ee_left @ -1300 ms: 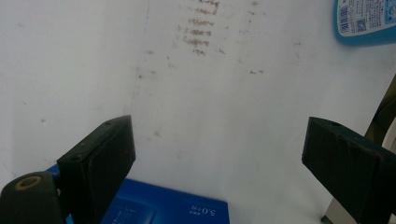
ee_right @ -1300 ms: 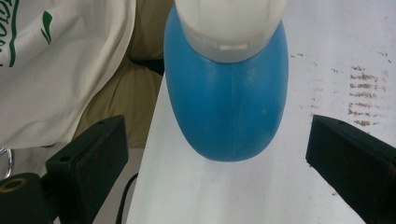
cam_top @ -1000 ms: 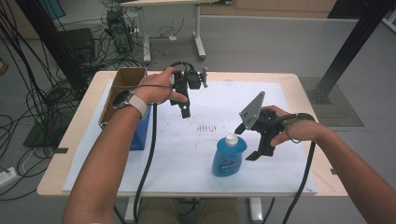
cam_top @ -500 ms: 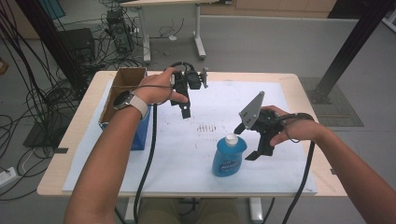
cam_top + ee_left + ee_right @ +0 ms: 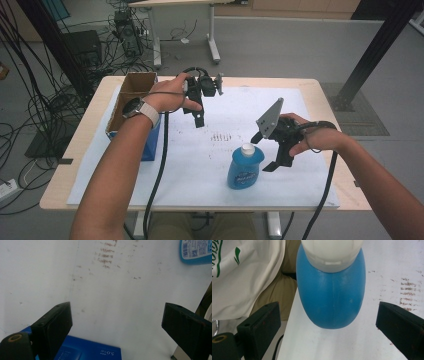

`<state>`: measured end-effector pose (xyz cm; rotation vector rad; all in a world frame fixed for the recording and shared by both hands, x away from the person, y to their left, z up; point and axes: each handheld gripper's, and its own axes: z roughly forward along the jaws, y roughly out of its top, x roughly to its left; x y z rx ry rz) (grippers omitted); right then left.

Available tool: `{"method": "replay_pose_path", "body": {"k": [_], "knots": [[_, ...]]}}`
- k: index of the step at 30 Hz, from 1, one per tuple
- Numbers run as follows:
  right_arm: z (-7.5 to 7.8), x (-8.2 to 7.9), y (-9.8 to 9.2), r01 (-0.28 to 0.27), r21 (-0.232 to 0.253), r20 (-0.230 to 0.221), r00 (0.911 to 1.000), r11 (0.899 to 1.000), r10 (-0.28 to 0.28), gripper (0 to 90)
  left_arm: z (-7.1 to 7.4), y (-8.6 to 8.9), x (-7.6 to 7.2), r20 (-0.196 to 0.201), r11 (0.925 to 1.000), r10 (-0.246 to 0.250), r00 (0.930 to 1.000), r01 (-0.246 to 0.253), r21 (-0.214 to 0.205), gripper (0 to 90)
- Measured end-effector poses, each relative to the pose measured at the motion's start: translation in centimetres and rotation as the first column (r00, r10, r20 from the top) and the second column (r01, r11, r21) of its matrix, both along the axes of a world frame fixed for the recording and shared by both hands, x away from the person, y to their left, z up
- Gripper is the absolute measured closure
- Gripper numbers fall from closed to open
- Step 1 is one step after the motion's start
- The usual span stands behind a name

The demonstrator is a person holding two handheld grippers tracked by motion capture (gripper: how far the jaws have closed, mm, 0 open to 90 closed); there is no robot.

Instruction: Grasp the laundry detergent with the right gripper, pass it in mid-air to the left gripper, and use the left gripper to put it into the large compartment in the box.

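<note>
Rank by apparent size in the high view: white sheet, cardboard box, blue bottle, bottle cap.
1. White sheet, covers most of the tabletop.
2. Cardboard box, partly hidden by the left forearm, so its full extent is unsure.
3. Blue bottle, nearer the camera than the box, yet looks smaller.
4. Bottle cap, smallest.

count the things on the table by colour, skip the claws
blue: 2, the bottle and the blue box
brown: 1, the cardboard box
white: 1, the paper sheet
total: 4
</note>
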<state>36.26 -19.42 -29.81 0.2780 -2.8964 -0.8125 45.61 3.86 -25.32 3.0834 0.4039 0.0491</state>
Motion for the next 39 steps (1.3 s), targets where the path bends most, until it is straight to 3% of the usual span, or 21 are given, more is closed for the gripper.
{"method": "replay_pose_path", "body": {"k": [39], "knots": [[0.09,0.11,-0.23,0.013,0.002,0.002,0.9999,1.0,-0.013,5.9,-0.1,-0.08,-0.04,0.0,1.0,0.002,1.0,-0.002,0.002,10.0]]}}
